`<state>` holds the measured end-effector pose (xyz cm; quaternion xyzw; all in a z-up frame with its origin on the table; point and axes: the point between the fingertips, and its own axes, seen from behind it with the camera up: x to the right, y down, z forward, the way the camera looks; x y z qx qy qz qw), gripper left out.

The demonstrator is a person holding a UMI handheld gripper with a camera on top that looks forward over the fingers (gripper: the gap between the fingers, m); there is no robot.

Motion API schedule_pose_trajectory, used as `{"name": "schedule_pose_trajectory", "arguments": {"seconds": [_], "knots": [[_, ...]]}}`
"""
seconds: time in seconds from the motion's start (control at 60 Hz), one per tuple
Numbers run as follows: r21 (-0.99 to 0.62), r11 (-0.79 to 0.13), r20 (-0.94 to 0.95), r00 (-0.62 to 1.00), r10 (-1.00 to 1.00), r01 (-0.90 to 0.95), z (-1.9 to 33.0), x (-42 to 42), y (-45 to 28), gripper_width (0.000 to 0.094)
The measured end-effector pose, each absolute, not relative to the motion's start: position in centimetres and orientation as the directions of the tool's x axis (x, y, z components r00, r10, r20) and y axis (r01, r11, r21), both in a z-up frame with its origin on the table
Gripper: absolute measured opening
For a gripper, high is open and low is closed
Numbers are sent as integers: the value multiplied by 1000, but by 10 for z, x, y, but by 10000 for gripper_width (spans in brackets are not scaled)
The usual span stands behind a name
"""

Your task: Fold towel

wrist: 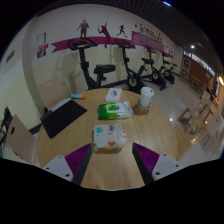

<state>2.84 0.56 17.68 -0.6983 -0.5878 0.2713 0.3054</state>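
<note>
A dark grey towel (61, 117) lies flat at the left edge of a round wooden table (160, 125), beyond my left finger. My gripper (111, 166) hovers over the near part of the table, open and empty. Its purple pads (73, 160) stand wide apart. A white pack of wipes (110, 138) lies just ahead of the fingers, between their lines, and does not touch them.
Further along the table lie a green-and-white pack (113, 110), a small box (113, 95) and a white paper roll (147, 96). Exercise bikes (100, 70) stand against the back wall beyond the table. A chair (8, 128) is at the far left.
</note>
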Motion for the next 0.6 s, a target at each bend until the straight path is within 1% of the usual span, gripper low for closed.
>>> {"name": "schedule_pose_trajectory", "arguments": {"seconds": [0.1,0.217,0.383,0.6], "knots": [[-753,-126,-3,187,982,646,202,69,-16,851],[-759,-162,-34,211,977,631,216,100,-39,857],[-771,-133,5,214,977,622,222,130,-56,857],[-779,-116,41,236,971,616,224,145,-58,857]]}}
